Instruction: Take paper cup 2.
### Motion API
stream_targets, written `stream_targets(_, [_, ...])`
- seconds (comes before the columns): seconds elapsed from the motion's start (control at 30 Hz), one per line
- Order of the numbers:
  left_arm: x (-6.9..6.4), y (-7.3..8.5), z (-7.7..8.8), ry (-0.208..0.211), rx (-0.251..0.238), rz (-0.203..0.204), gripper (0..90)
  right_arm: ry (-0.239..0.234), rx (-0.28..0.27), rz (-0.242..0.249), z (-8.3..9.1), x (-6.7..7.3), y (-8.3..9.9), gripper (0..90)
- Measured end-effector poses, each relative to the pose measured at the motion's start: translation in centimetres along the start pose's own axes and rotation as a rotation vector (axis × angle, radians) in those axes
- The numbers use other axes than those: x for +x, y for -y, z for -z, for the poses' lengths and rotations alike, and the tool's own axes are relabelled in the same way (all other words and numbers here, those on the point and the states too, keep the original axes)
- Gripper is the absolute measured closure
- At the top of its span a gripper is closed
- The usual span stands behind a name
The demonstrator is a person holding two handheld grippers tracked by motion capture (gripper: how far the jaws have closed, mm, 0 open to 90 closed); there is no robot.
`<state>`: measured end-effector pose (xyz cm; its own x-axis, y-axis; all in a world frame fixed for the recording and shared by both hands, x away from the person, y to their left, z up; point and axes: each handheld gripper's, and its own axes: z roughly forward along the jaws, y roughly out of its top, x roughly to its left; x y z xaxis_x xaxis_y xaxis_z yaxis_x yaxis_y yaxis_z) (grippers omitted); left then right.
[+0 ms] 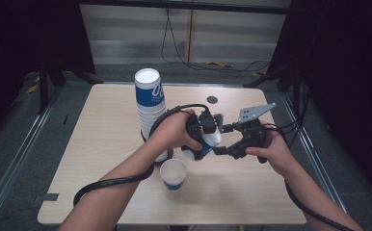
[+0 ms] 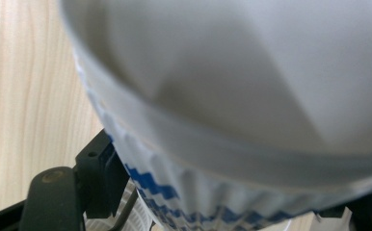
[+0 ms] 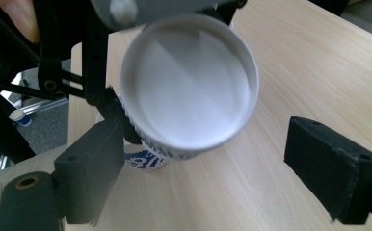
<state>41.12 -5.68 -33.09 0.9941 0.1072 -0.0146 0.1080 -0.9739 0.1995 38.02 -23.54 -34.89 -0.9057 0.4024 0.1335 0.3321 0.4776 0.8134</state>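
Cup (image 3: 190, 86): white paper with blue print, held tipped over the tabletop (image 1: 251, 192), near the middle.
Left gripper (image 1: 204, 137): jaws clenched on the cup.
Right gripper (image 3: 208, 187): jaws released — one on each side of the cup's open mouth, not pressing it.
High view: a tall stack of cups (image 1: 150, 103) stands behind the left hand (image 1: 174, 130), and a lone cup (image 1: 173, 174) sits upright in front.
Right gripper view: looks straight into the held cup.
Left gripper view: cup wall and rim (image 2: 251, 159) up close — blurry.
Hard to see: hands hide most of the cup from above.
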Motion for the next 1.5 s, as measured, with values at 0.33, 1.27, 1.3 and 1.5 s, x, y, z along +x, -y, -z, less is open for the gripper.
stream_targets(0.33, [-0.3,-0.2,-0.2,-0.002,-0.028,-0.033,23.5,-0.020,0.006,0.015,-0.9,0.4,-0.9,16.0])
stream_targets(1.27, [0.5,1.6,-0.3,0.034,-0.152,0.028,16.5,-0.032,-0.050,-0.046,0.3,-0.2,0.9,27.9])
stream_targets(1.3, [0.6,1.8,-0.4,0.041,-0.161,0.035,15.5,-0.032,-0.052,-0.049,0.5,-0.3,1.0,27.8])
stream_targets(1.5, [0.8,2.5,-0.5,0.038,-0.177,0.047,16.8,-0.018,-0.051,-0.056,1.3,-0.7,1.4,27.7])
